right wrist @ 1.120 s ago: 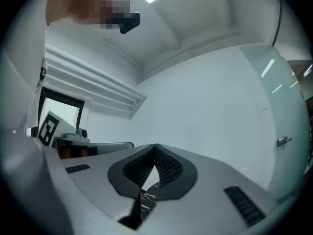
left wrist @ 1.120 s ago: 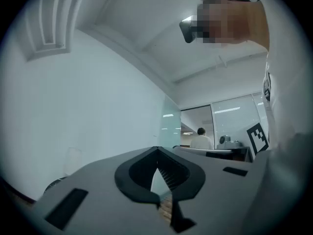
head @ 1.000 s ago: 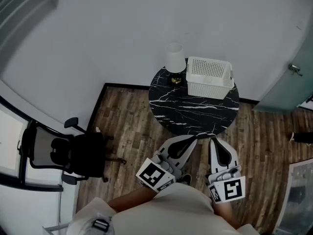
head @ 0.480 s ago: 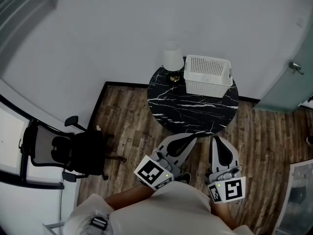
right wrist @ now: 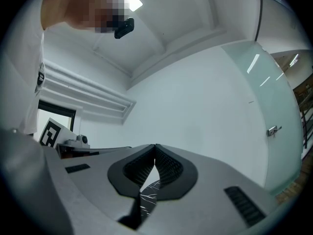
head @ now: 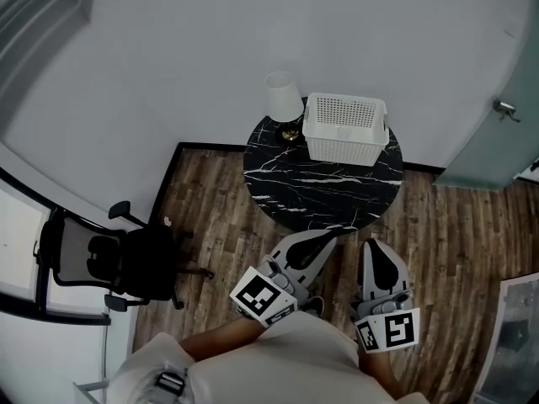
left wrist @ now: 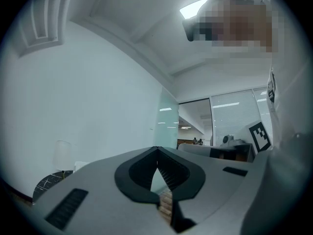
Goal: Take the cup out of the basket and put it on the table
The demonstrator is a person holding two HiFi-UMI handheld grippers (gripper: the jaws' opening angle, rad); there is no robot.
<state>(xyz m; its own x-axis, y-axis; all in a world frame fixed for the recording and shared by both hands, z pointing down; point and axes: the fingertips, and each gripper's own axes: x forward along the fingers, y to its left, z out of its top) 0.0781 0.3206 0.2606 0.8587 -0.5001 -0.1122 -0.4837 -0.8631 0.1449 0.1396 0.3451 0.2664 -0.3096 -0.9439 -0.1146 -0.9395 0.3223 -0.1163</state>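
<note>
Wood-plank floor [head: 210,192] meets a plain white wall [head: 253,40], with one frosted glass door [head: 493,146] at the right. One round black marble table [head: 320,188] stands against the wall. It carries two things side by side at its far edge: one white perforated basket [head: 345,129] and, just to its left, one small lamp [head: 282,99] with a white shade. The cup cannot be made out; the basket's inside is too small to read. One black office chair [head: 109,263] sits well apart on the left. Two tools are held low over the floor, short of the table: the left hand-held gripper [head: 335,235] and the right hand-held gripper [head: 369,245]. Each is clenched, its jaw tips meeting with nothing between them.
</note>
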